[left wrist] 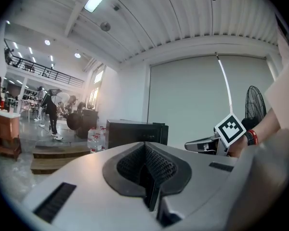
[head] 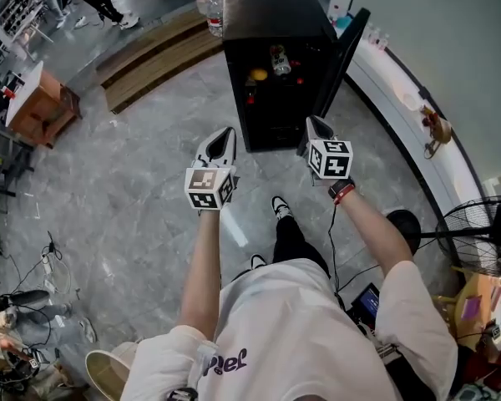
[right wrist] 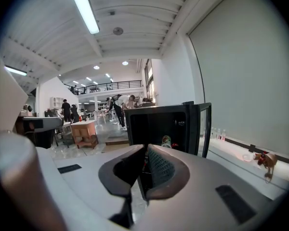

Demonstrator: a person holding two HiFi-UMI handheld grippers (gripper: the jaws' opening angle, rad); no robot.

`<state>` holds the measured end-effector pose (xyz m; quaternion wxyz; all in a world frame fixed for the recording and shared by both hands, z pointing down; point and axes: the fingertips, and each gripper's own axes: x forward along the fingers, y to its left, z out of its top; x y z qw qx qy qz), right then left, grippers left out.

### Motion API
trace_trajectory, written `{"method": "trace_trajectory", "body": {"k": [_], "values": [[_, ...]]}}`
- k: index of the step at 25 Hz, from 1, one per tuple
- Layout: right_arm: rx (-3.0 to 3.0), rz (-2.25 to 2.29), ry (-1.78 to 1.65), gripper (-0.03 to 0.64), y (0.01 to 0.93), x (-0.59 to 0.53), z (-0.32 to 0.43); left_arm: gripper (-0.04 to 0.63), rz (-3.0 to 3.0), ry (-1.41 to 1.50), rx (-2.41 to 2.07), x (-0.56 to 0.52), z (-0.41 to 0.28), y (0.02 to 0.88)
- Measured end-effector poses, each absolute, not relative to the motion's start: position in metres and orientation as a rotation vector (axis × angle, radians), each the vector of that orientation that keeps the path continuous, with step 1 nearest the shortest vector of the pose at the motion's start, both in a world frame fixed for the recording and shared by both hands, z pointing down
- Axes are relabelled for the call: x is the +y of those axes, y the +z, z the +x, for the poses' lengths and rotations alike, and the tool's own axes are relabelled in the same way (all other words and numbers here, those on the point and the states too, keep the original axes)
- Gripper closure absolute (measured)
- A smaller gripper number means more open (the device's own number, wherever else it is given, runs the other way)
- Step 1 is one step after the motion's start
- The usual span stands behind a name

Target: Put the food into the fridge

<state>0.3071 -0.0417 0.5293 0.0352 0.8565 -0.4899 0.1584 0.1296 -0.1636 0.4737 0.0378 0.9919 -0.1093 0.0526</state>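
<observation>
Left gripper (head: 225,134): fingers (left wrist: 160,165) pressed together, holding nothing, tips toward 12 o'clock. Small black upright fridge (head: 275,23) at 12 o'clock on the grey stone floor (head: 150,190): long axis vertical, open front facing 6 o'clock, door (head: 344,53) swung out on its right. Inside it are a yellow round food item (head: 259,75) and a pale printed container (head: 279,60). Right gripper (head: 314,124): fingers (right wrist: 160,167) closed together, empty, aimed into the fridge.

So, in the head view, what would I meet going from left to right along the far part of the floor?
orange wooden cabinet → wooden step platform → black fridge → open door → white ledge
</observation>
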Motion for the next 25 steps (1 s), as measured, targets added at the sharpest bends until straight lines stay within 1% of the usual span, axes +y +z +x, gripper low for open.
{"method": "trace_trajectory", "body": {"k": [10,17,25], "values": [[-1.526,2.704,0.403,0.599,0.497,-0.015,0.262,0.577,3.09,0.162,-0.374,-0.157,0.095,0.456],[-1.49,2.798,0.371,0.601,0.477,0.005,0.248,0.577,3.09,0.155,-0.397,-0.154,0.077,0.45],[-1.439,2.824,0.312,0.601,0.474,0.022,0.244,0.577,3.074,0.118,-0.455,-0.144,0.065,0.453]]}}
